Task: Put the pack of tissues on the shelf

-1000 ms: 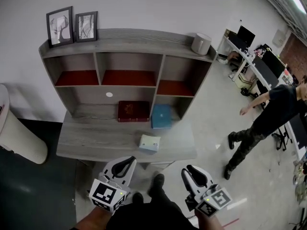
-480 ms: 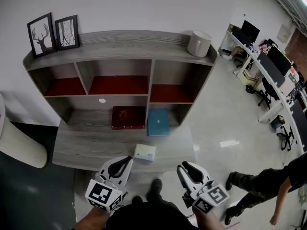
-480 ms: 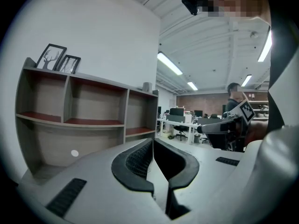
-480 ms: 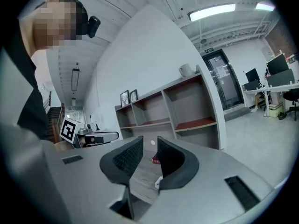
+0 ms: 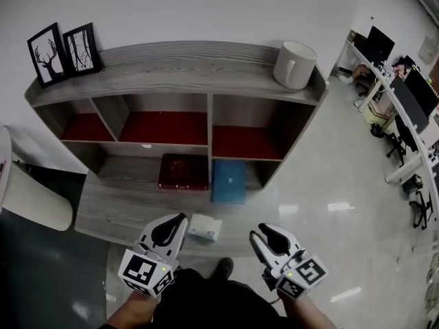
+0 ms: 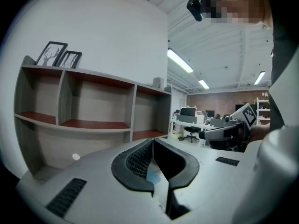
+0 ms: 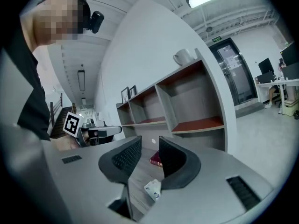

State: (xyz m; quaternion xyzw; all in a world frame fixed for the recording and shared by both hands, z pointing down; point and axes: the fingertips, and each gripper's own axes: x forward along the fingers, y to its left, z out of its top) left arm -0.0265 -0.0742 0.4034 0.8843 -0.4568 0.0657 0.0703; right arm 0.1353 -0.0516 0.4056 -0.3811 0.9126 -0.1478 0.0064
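Observation:
The pack of tissues (image 5: 205, 227) is a small pale packet lying near the front edge of the grey desk (image 5: 113, 208); it also shows low between the jaws in the right gripper view (image 7: 153, 189). Behind it rises the shelf unit (image 5: 209, 150) with red-floored compartments. My left gripper (image 5: 173, 223) hovers just left of the pack with its jaws together (image 6: 152, 146) and nothing in them. My right gripper (image 5: 263, 233) hangs off the desk's front right; its jaws (image 7: 149, 146) are opening with a clear gap and nothing between them.
A dark red book (image 5: 184, 172) and a light blue box (image 5: 228, 180) lie at the back of the desk. On the top board stand a white mug (image 5: 295, 65) and two framed pictures (image 5: 62, 50). A white chair (image 5: 34, 204) stands left; office desks (image 5: 405, 94) far right.
The view has moved closer to the shelf unit, so both grippers now sit at the desk's front edge. The person walking at the right has left the picture.

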